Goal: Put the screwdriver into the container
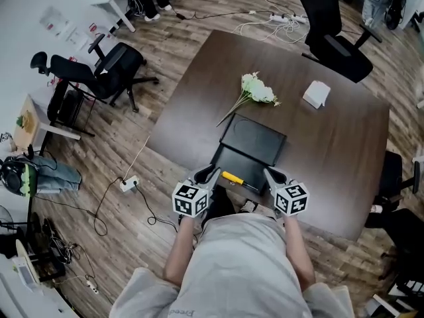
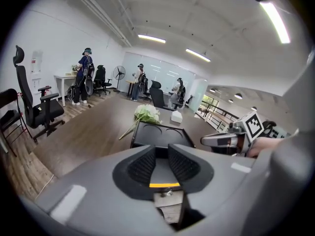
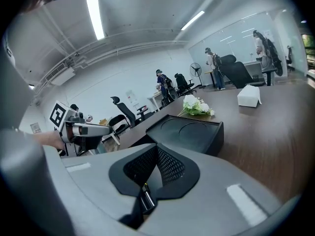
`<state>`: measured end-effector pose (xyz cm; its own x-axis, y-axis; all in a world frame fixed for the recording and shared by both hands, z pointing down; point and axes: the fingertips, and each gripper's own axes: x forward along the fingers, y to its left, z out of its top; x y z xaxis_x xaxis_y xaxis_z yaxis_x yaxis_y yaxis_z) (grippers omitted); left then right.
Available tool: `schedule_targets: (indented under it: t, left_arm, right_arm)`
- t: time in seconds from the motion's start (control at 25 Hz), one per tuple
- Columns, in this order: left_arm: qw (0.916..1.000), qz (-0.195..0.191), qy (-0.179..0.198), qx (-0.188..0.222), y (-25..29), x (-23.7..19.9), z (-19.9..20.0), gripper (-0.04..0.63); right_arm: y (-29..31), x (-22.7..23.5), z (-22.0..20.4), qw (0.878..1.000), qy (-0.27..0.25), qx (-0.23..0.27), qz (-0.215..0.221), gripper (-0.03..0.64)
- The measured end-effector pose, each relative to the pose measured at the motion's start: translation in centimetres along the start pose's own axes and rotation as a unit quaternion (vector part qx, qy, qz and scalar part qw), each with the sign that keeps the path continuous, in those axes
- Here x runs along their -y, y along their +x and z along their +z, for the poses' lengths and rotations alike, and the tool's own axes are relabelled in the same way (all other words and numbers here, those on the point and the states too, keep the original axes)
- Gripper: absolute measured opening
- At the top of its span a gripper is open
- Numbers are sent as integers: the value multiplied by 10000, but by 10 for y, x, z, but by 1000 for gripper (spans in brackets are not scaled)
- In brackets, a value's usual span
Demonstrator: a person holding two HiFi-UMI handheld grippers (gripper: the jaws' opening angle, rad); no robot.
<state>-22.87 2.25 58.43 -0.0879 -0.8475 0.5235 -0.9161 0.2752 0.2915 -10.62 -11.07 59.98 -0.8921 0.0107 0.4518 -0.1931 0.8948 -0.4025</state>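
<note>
Writing: square marker patterns on both grippers' cubes. The print on the wall sheets (image 1: 56,22) far left is too small to read.

Around: dark table (image 1: 344,158). White flowers (image 1: 257,90) lie at its far middle, a white tissue box (image 1: 317,93) to their right. Black container (image 1: 252,140) sits mid-table, its open near half at the near edge. Office chairs stand far left (image 1: 99,71) and far right (image 1: 334,35), with a power strip (image 1: 129,183) on the floor to the left. Nothing covers the container.

Screwdriver (image 1: 233,177): looks to lie in the container's open near half, between the grippers. Long axis runs left-far to right-near, yellow handle left, dark shaft pointing right and near.

Left gripper (image 1: 207,175): jaws apart, nothing between the pads, just left of the handle.
Right gripper (image 1: 273,175): jaws together, holding nothing, just right of the shaft.
</note>
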Motion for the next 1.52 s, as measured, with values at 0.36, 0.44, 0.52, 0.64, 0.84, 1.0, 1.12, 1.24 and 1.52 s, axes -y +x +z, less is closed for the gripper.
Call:
schedule_targets:
  t: [0.36,0.44,0.52,0.64,0.84,1.0,1.12,1.24,1.52]
  left_arm:
    - [10000,-58,-10,52,0,1,4,109]
    - [9999,-59,-11,85,1,1,5,87]
    - [9999,-67,-20,95,1,2,5,55]
    - [10000,-77,-25,48,2,4,2,54]
    - [9999,-27,-49,-117,2,5,-6,54]
    - [9997,-100,-82,-224,2,10,-10,54]
    - [9989,-336,-297,-133,4,17,-10,54]
    - [9987,-394,-247,-202,6,21,-14,54]
    - [9987,-314,-269,-297,3,17,-17,54]
  right_arm:
    - [-6,2,1,10000,25,19,-63,2]
    - [-7,3,0,10000,31,14,-69,2]
    - [-8,4,-2,10000,30,8,-70,2]
    - [-10,4,-2,10000,31,2,-50,2]
    - [-10,0,-5,10000,13,-48,28,2]
    - [-9,-3,-5,10000,-30,-74,59,2]
    - [-9,-4,-7,9999,-45,-84,78,2]
    - [-9,-3,-10,9999,-34,-79,73,2]
    - [-9,-5,-10,9999,-87,-130,74,2]
